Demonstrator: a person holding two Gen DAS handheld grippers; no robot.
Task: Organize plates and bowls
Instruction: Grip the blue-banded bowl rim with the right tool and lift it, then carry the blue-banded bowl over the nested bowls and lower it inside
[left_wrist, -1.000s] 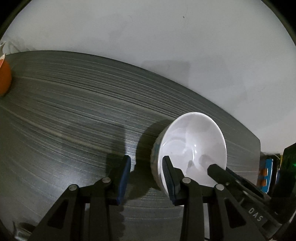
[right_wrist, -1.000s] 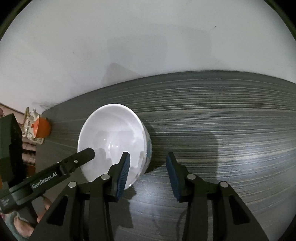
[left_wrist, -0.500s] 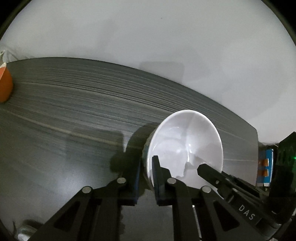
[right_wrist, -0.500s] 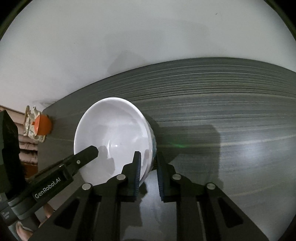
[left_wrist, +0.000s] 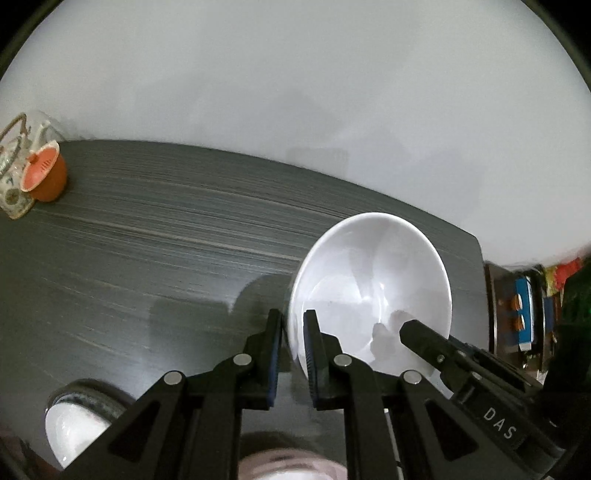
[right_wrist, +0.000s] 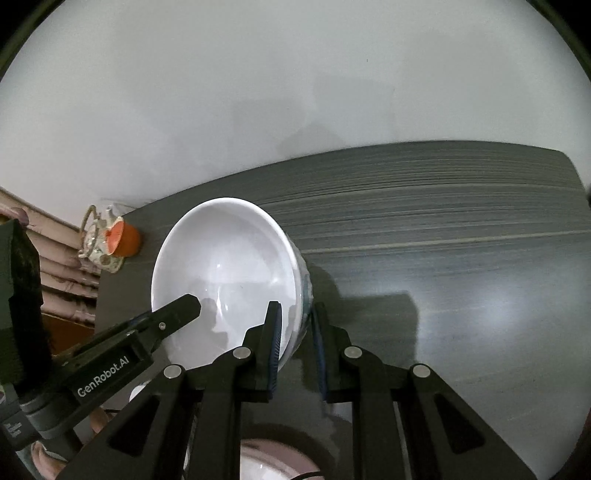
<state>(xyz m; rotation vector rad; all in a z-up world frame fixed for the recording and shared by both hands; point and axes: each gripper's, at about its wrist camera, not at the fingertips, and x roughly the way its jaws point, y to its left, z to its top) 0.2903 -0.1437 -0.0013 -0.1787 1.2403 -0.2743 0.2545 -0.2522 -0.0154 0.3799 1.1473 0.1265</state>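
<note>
A white bowl (left_wrist: 373, 284) with a patterned outside is held above the dark wooden table (left_wrist: 147, 251) by both grippers. My left gripper (left_wrist: 293, 350) is shut on the bowl's left rim. My right gripper (right_wrist: 297, 347) is shut on the bowl's (right_wrist: 225, 273) right rim. Each gripper's fingers show in the other's view, at the opposite rim. A second white bowl (left_wrist: 74, 432) sits at the bottom left of the left wrist view. A pinkish dish (right_wrist: 273, 461) lies below the grippers, partly hidden.
An orange cup (left_wrist: 46, 177) and a patterned teapot (left_wrist: 13, 184) stand at the table's far left corner; the cup also shows in the right wrist view (right_wrist: 123, 238). A white wall rises behind the table. Cluttered shelves (left_wrist: 524, 314) lie past the table's right edge.
Both grippers closed on the bowl's opposite rims and lifted it; the views rose and pulled back, bringing the cup, teapot and lower dishes into sight.
</note>
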